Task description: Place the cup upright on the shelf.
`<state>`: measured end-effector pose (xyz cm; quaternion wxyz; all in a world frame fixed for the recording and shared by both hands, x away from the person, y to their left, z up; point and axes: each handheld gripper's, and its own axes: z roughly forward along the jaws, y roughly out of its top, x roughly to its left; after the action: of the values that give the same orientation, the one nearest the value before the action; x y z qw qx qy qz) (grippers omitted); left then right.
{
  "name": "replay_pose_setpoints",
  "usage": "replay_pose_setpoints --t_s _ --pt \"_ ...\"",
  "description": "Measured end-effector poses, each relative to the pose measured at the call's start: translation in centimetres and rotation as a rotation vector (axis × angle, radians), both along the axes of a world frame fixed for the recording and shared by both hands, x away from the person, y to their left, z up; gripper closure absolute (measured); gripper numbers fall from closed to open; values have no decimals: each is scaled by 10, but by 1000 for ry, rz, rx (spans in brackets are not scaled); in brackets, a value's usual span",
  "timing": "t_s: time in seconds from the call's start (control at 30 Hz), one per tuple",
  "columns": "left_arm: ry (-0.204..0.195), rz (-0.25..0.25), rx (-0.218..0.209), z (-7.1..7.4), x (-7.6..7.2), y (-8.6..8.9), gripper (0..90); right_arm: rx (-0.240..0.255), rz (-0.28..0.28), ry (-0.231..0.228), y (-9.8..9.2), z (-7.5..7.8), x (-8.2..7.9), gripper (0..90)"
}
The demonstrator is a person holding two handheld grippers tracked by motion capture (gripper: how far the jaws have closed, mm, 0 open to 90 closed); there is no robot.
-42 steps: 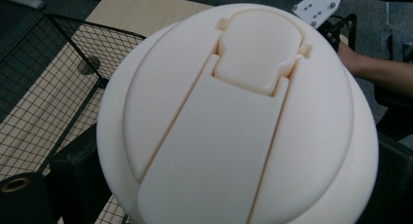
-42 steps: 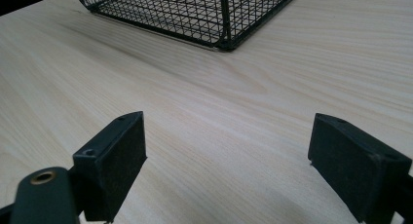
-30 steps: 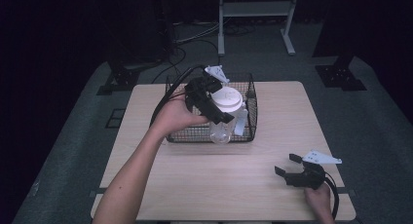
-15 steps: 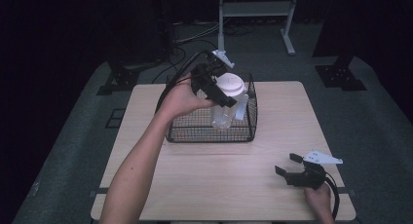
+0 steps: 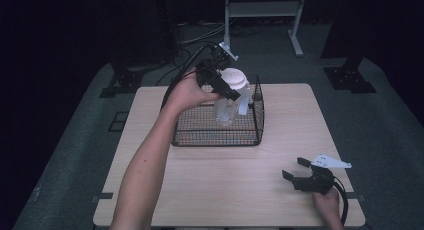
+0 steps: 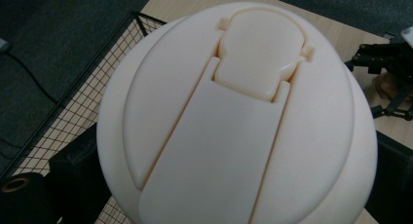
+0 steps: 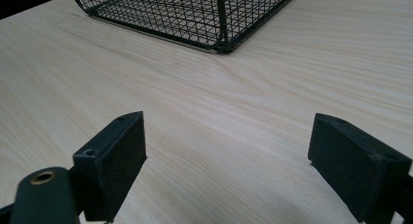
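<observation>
A clear bottle with a white flip-top lid (image 5: 234,80) hangs above the black wire basket (image 5: 220,135) in the high view, tilted, its clear body (image 5: 225,109) pointing down into the basket. My left gripper (image 5: 222,87) is shut on the bottle just under the lid. In the left gripper view the cream lid (image 6: 238,117) sits close to the camera, with the basket's rim (image 6: 73,97) beneath it. My right gripper (image 5: 296,170) rests near the table's front right corner, open, with bare wood between its fingers (image 7: 112,160).
The wooden table (image 5: 300,120) has free room right of the basket and in front of it. A corner of the basket (image 7: 219,39) lies ahead of the right gripper. Cables and a metal stand's feet (image 5: 260,20) are on the dark floor beyond the table.
My left gripper has lifted the bottle up out of the basket and carried it toward the far side. The right gripper has stayed where it was, open.
</observation>
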<state>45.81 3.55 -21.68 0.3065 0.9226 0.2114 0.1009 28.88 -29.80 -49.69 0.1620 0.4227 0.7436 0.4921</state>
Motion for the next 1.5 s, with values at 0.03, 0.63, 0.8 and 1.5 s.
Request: replay_pose_setpoints --t_s 0.03,0.63,0.8,1.5 --pt "4 7 -6 -1 4 1 51 1 -1 2 0 0 0 129" --pt "23 104 -10 -25 39 -10 51 8 -5 -5 -3 0 1 129" --pt "32 118 6 -33 46 -10 51 15 -6 -8 -4 0 1 129" --pt "53 184 10 -72 68 -10 51 25 -13 -9 -5 0 1 129"
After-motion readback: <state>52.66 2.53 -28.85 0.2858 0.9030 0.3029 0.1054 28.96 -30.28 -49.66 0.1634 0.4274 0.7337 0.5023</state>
